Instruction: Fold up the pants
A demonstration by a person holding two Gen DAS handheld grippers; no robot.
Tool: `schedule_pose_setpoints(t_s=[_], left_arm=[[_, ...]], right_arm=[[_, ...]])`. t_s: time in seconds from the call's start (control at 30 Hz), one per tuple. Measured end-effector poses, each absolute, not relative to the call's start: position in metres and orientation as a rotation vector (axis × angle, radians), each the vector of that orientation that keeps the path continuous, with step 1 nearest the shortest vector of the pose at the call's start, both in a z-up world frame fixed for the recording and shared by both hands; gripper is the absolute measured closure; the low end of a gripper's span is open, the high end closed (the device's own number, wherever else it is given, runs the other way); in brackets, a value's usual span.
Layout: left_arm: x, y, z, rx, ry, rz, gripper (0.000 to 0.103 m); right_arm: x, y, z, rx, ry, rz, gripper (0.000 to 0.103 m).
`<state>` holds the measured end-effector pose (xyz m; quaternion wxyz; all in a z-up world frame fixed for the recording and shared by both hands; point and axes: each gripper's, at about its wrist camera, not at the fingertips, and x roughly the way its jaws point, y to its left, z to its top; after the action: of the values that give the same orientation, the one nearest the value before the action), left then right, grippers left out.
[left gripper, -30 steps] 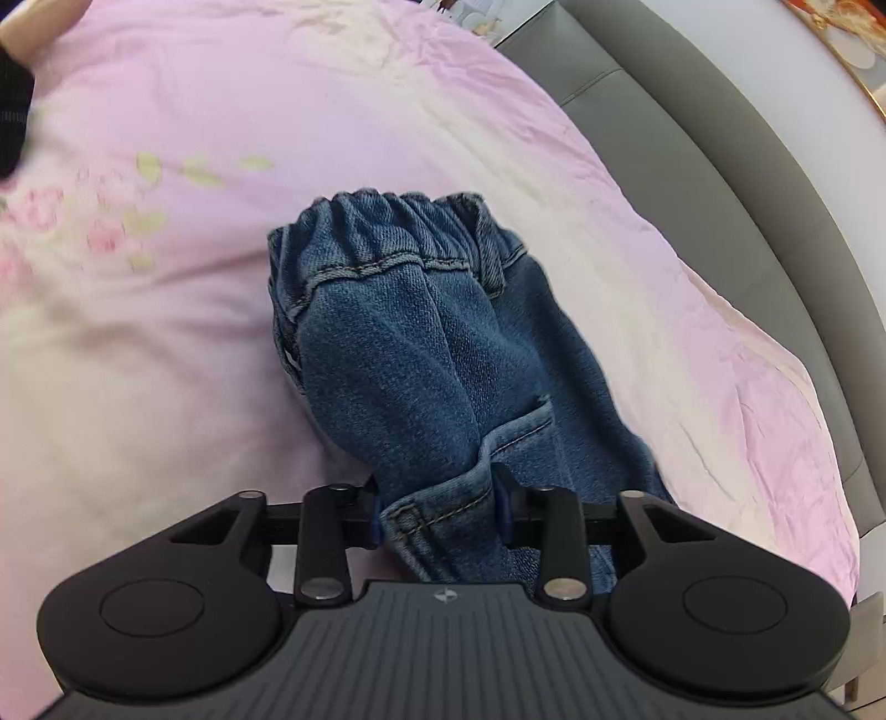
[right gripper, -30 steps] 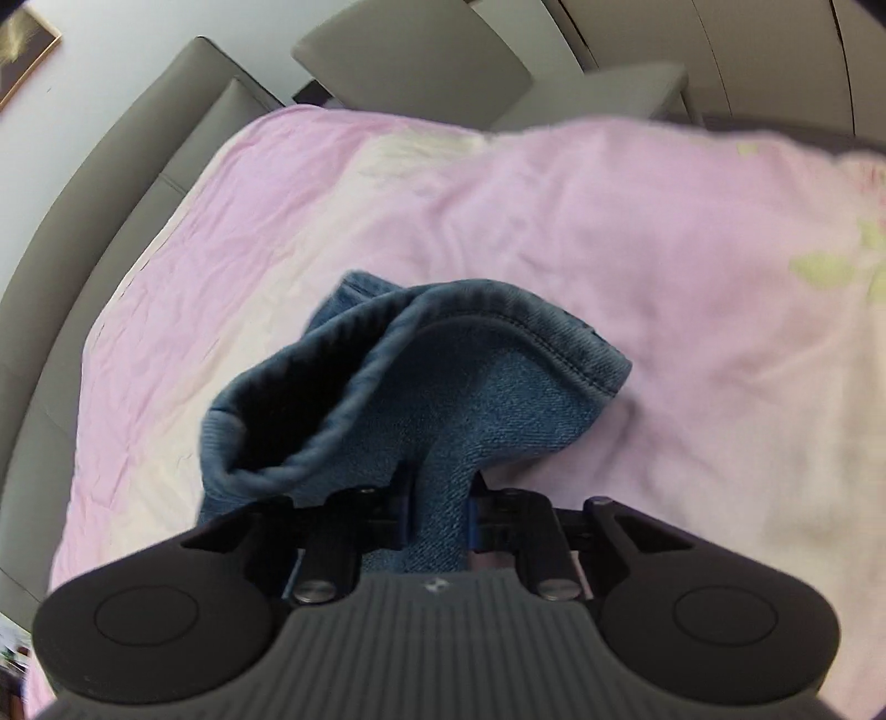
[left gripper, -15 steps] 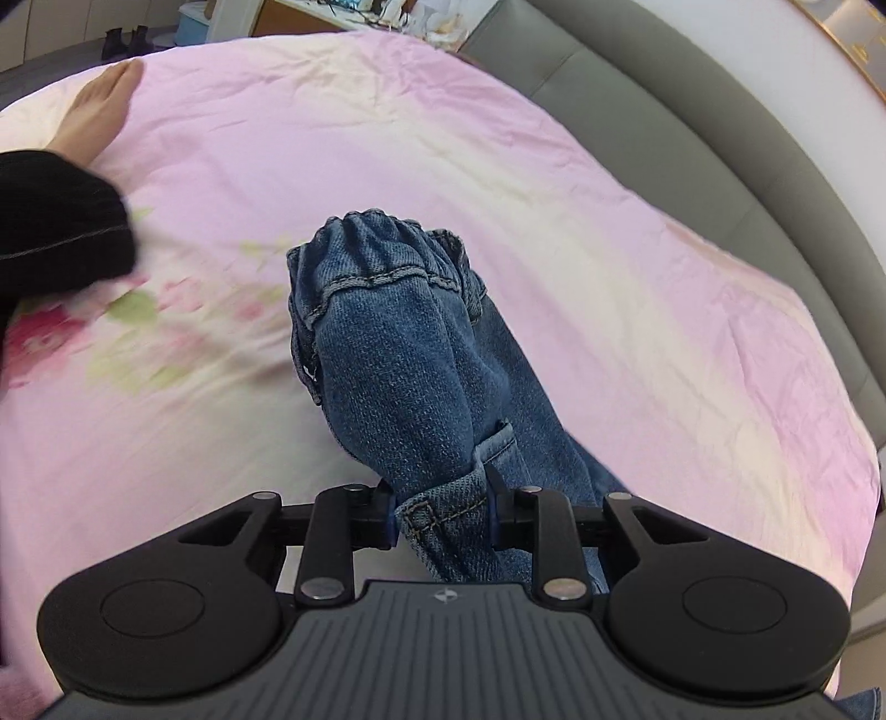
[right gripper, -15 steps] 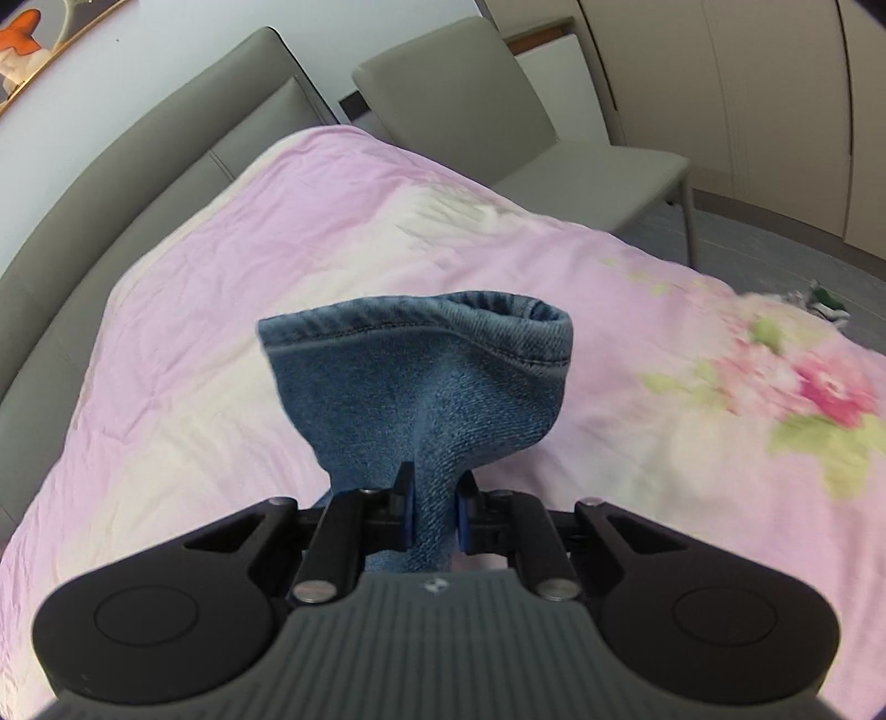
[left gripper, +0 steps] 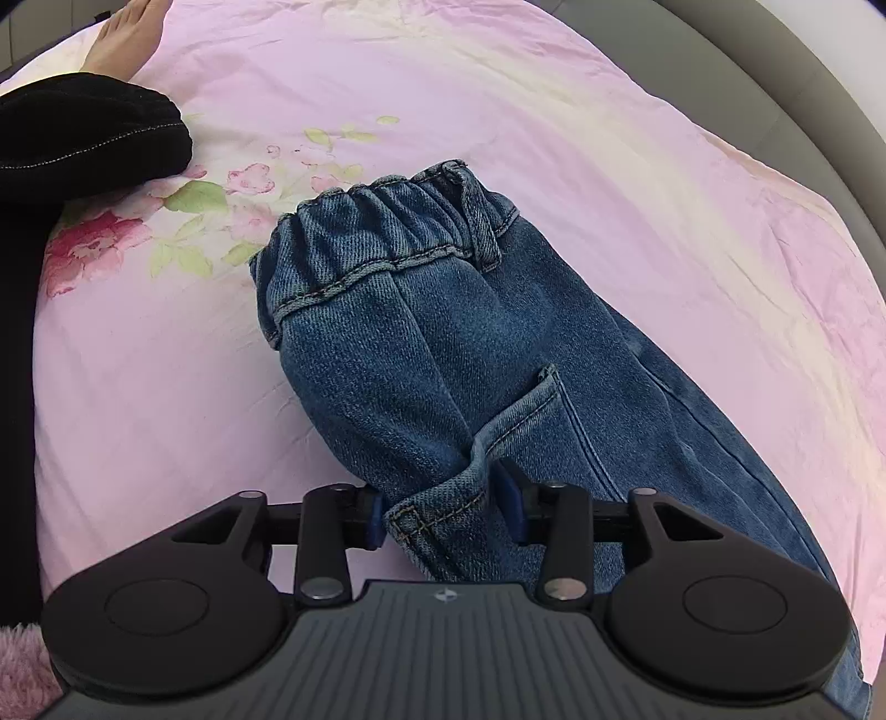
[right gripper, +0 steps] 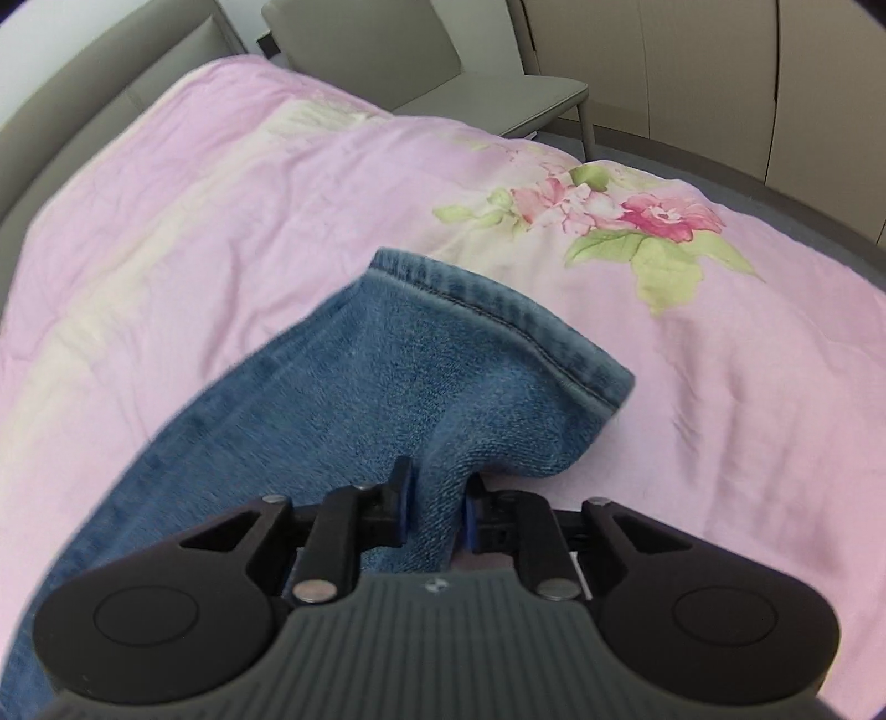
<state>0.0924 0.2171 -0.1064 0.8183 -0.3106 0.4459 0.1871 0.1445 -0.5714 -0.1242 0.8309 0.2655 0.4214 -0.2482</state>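
Observation:
Small blue denim pants (left gripper: pixel 443 310) lie on the pink flowered bedspread (left gripper: pixel 609 138), elastic waistband (left gripper: pixel 387 221) away from me. My left gripper (left gripper: pixel 443 501) straddles a bunched fold by the back pocket; its jaws are opening and the pads stand just off the cloth. In the right wrist view a pants leg (right gripper: pixel 387 376) runs from the lower left, its stitched hem (right gripper: pixel 498 310) drooping onto the bedspread (right gripper: pixel 221 194). My right gripper (right gripper: pixel 438 504) still pinches a ridge of that leg's fleecy inside, though its jaws are starting to open.
A person's black-clad leg (left gripper: pixel 83 144) and bare foot (left gripper: pixel 127 39) rest on the bed at the upper left. A grey padded headboard (left gripper: pixel 803 111) curves along the far side. A grey chair (right gripper: pixel 415 61) stands beyond the bed's corner.
Both grippers travelled across the bed with the pants, which now lie flatter and closer. The left jaws have spread wider around the fold. The right-hand hem has sunk onto the bedspread.

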Motion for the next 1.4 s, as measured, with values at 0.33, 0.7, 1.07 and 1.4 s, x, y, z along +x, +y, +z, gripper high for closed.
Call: schedule_pose_setpoints(t_s=[0.33,0.7,1.07,1.4], left_arm=[[0.089,0.180,-0.043,-0.269,0.911,0.361,0.029],[0.143,0.158,-0.016,0.182,0.910,0.013,0.028],[0.210,0.120,-0.068,0.584,1.032,-0.229,0.028],[0.246,0.097,-0.117,0.822,1.199,-0.322,0.028]], right_arm=[[0.145,-0.577,-0.093,0.309,0.969,-0.480,0.054],[0.179,-0.571,-0.058,0.022,1.057,-0.375,0.054],[0.219,-0.557,-0.036,-0.244,1.033,-0.184,0.042],[0.266,-0.551,-0.076,-0.462,1.111,0.023,0.046]])
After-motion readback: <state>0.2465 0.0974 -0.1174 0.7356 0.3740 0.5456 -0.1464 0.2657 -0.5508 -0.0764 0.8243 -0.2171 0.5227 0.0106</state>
